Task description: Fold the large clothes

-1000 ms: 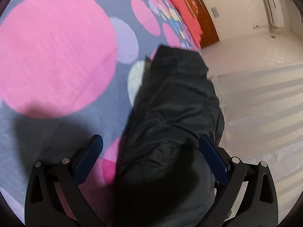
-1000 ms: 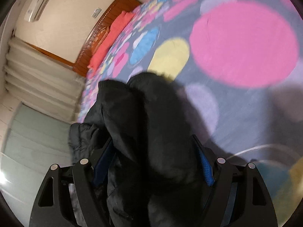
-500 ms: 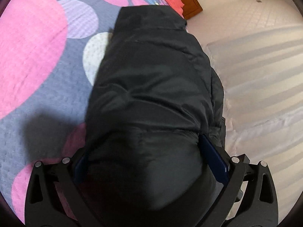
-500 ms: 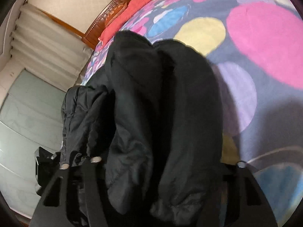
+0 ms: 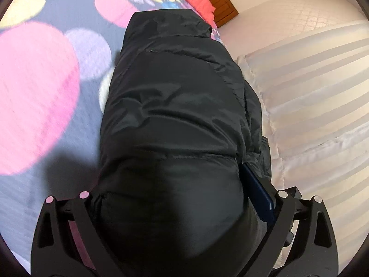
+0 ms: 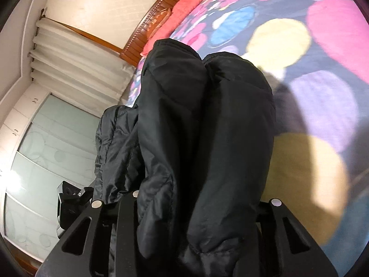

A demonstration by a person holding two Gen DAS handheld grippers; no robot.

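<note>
- My left gripper points forward and down over the bed, with the black puffer jacket bulging up between its two fingers and filling the space from one side to the other.
- On that left claw only the blue pad on the right-hand side shows; it lies flat against the jacket's flank. The other pad is buried under the padding, so I read the claw as clamped on a thick bunch of the jacket, spread wide by the bulk.
- Ahead of the left claw the jacket stretches away as one rounded quilted roll, its far end lying on the dotted bedspread. To the right of the claw I see pale pleated curtains.
- My right gripper is tilted the same way, over the same jacket, which here shows as two padded lobes side by side running away from the claw.
- Both fingers of the right claw are covered by fabric hanging over the frame, so I cannot tell how far it is spread or whether it grips.
- Right of that claw lies the bedspread; far ahead are a red pillow and a wooden headboard.
</note>
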